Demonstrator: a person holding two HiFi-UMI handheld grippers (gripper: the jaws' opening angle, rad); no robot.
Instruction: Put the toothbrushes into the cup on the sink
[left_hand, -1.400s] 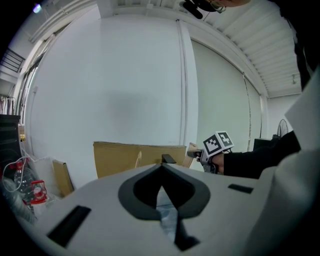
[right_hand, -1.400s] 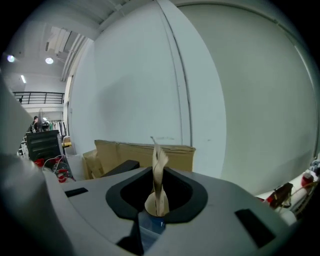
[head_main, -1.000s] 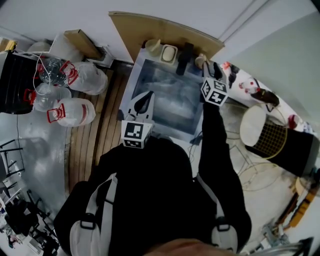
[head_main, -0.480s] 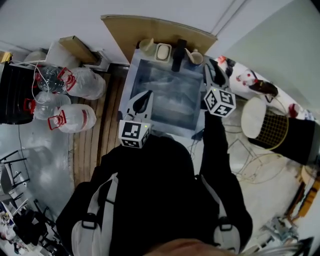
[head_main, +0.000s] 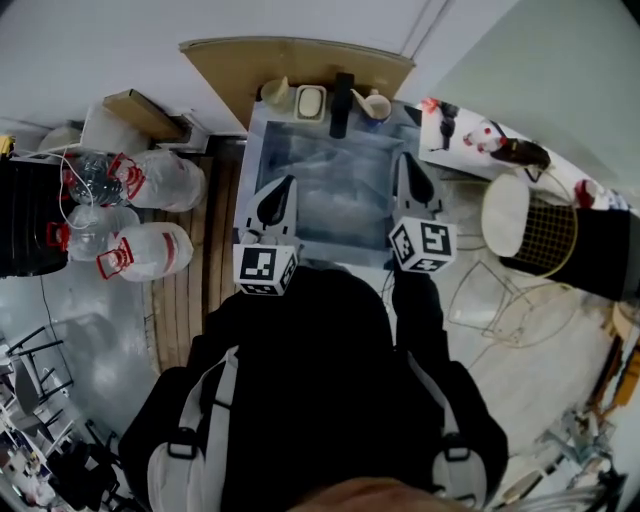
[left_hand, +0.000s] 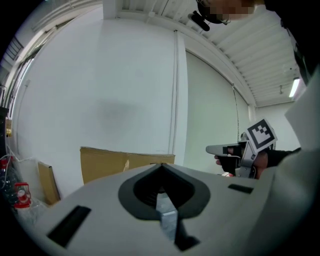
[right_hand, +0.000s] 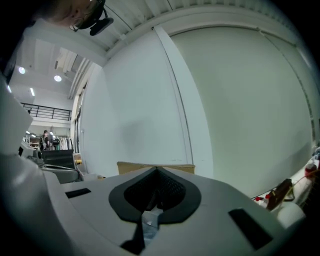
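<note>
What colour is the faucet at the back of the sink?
The faucet is black; the head view shows it best.

The pale cup (head_main: 376, 105) stands on the far rim of the steel sink (head_main: 330, 200), right of the black faucet (head_main: 342, 102); clear plastic jugs (head_main: 150, 250) lie left.

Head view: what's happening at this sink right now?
A person stands at the sink with a claw in each hand. The left claw and the right claw both hang over the basin, shut and empty. The right one's jaws have just closed on nothing. The cup sits at the back rim beside the tap. Neither claw holds a toothbrush, and what the cup holds is too small to tell.
</note>
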